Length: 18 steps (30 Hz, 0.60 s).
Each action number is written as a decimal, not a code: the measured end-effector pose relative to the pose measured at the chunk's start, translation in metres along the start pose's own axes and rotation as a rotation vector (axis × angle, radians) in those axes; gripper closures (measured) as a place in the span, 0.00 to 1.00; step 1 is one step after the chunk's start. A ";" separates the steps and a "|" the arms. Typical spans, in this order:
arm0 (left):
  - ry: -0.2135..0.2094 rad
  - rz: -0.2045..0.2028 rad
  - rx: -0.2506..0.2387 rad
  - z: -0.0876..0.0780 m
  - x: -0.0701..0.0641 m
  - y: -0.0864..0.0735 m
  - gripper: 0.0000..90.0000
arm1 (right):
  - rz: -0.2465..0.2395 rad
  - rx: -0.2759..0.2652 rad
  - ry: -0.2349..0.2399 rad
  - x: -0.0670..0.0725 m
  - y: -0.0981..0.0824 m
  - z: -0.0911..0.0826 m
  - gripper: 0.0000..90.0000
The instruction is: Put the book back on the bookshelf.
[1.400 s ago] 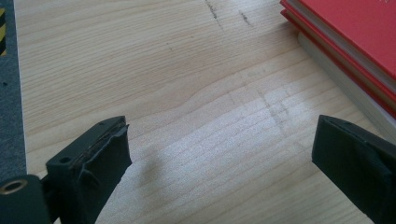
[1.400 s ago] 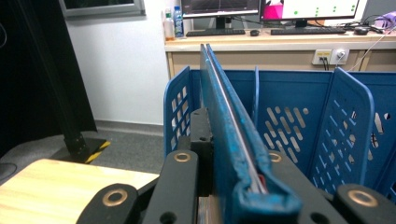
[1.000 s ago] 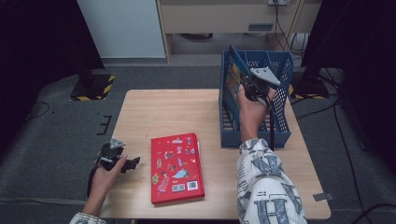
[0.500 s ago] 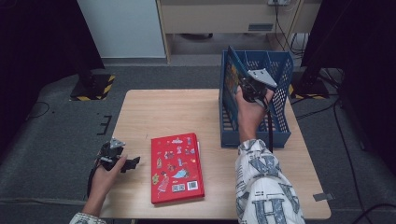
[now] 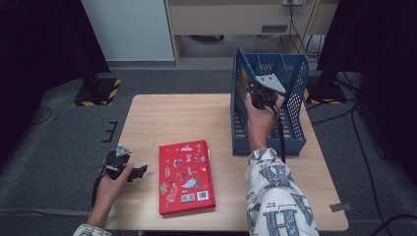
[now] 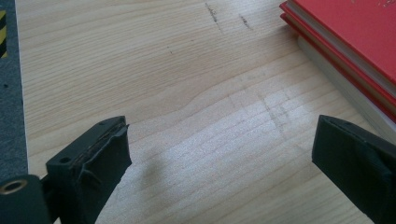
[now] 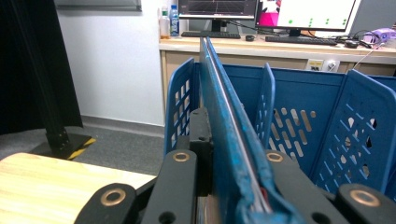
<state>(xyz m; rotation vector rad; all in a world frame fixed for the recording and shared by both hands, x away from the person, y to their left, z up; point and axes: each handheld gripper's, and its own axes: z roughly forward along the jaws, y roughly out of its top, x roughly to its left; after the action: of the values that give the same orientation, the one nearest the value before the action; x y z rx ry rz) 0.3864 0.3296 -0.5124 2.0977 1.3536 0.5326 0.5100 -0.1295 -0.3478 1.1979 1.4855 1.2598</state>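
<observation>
risk sits at the rack: left gripper (image 5: 129,169) rests at eight o'clock, jaws wide and empty, beside the red book (image 5: 186,176) near six o'clock. right gripper (image 5: 255,92), at two o'clock, clamps the blue book (image 7: 224,121) upright against the blue rack (image 5: 295,88)'s left wall; its lower edge could snag the dividers (image 7: 265,100) or tip the rack.

The wooden table (image 5: 167,118) is being carried by a grey carpet floor (image 5: 64,147). A black-and-yellow striped stand foot (image 5: 98,92) is being kept beyond the table's far left corner. A white panel (image 5: 128,29) and a beige desk (image 5: 221,17) are being seen behind the table. Monitors (image 7: 217,7), a keyboard (image 7: 210,34) and bottles (image 7: 173,21) are being held on that desk, beyond the table. A grey tape strip (image 5: 341,207) is being borne at the table's near right corner.
</observation>
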 end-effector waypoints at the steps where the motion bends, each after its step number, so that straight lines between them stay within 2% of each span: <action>1: 0.000 0.001 0.000 0.000 0.000 0.000 0.04 | -0.006 -0.002 -0.001 0.002 -0.001 0.000 0.92; 8: -0.001 0.006 0.004 0.000 0.000 0.000 0.04 | -0.026 0.005 -0.003 0.011 0.000 -0.002 0.90; 18: 0.001 0.010 0.009 0.001 -0.001 0.000 0.04 | -0.022 0.030 0.043 0.011 -0.006 -0.010 0.72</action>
<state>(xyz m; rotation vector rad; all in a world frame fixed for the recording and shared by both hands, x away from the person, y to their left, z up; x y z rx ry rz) 0.3865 0.3282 -0.5130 2.1131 1.3489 0.5324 0.4971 -0.1209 -0.3519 1.1781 1.5502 1.2600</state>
